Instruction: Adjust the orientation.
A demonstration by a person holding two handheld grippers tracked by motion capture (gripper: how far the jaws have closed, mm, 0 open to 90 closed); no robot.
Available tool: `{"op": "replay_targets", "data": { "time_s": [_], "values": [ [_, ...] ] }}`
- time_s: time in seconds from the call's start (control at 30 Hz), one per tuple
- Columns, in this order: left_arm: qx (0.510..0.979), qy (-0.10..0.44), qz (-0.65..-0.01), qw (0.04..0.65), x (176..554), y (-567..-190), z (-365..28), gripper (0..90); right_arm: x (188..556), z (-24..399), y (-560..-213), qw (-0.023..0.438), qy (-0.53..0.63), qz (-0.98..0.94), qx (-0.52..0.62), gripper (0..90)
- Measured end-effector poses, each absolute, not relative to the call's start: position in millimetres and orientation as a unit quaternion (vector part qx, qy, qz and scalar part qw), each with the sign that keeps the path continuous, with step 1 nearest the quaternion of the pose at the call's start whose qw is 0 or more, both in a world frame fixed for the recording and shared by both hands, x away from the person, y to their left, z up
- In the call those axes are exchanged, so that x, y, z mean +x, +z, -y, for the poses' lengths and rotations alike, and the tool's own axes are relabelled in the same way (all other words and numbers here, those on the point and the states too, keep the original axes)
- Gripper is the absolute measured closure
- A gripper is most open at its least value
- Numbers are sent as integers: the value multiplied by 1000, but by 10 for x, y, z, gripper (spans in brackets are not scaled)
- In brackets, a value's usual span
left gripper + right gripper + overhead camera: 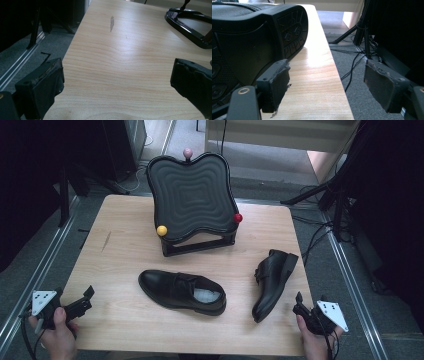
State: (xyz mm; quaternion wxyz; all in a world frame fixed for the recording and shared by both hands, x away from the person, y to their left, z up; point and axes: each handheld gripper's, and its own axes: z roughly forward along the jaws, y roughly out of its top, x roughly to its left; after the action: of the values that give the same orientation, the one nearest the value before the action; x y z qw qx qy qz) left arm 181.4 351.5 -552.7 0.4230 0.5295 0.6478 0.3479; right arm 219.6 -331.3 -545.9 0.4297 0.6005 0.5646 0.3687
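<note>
Two black leather shoes lie on the wooden table [125,245]. One shoe [182,292] stands upright at the centre, toe to the left. The other shoe [272,282] lies tipped on its side at the right, and its ridged sole [249,37] fills the left of the right gripper view. My left gripper [86,299] is at the table's near left corner, open, with bare wood between its jaws [117,75]. My right gripper [299,302] is at the near right edge, just beside the tipped shoe's toe, open with nothing between its jaws [325,75].
A black ridged stand [192,195] with pink, yellow and red balls on its rim sits tilted at the back centre; its base [190,27] is seen in the left gripper view. Tripod legs and cables [354,57] lie on the grey floor past the table's right edge.
</note>
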Motion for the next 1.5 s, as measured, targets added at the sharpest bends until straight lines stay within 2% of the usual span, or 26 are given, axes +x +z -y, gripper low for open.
{"op": "replay_targets", "data": {
  "time_s": [0.23, 0.47, 1.1, 1.5],
  "values": [
    [530, 345, -648, 424, 1820, -5527, -3518, 0, 2198, 3321, -5454, 428, 368, -566, 601, 209],
    [531, 346, -648, 423, 1826, -5527, -3516, 0, 2179, 3321, -5378, 405, 373, -567, 613, 207],
    [530, 346, -648, 424, 1824, -5527, -3520, 0, 1947, 2906, -4909, 404, 408, -591, 567, 191],
    [530, 344, -650, 423, 1830, -5527, -3519, 0, 1853, 2661, -4826, 382, 417, -608, 557, 164]
  ]
}}
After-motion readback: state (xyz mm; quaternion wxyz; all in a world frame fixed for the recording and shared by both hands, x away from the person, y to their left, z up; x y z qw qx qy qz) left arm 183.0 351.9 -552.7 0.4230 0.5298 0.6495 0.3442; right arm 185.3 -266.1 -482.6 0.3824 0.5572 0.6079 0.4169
